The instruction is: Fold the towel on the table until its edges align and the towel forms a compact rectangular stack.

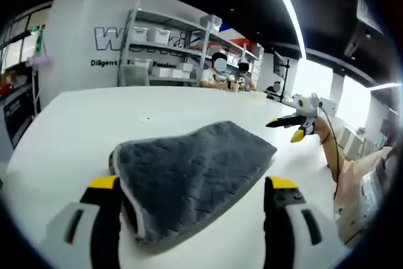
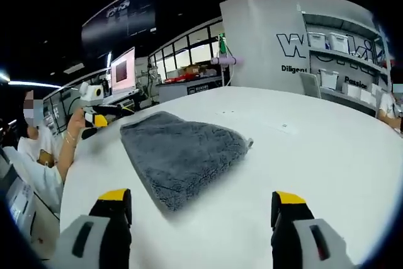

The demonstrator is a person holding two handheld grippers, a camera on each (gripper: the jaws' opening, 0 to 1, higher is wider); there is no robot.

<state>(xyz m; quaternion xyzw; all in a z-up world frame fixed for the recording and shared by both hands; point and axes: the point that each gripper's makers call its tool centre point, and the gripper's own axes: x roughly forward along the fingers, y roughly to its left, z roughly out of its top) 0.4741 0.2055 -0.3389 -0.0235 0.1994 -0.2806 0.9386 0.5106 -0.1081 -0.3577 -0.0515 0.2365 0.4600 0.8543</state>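
Towel first: from the left gripper view I see the grey towel lying folded on the white surface, its doubled edge nearest my left gripper. My left fingers stand wide apart with nothing between them, one on each side of the towel's near end; I cannot tell whether they touch the cloth. Across the surface, to the right of the towel and apart from it, I see my right gripper held up in a hand, its yellow-tipped fingers pointing toward the towel. Shelves with boxes line the far wall, and people sit at the far end.

From the right gripper view, the towel lies flat on the surface, ahead and left of centre. My right gripper has its fingers spread open and empty, short of the towel's near corner. My left gripper sits just beside the towel's far left edge, with a hand behind it. A monitor stands beyond.
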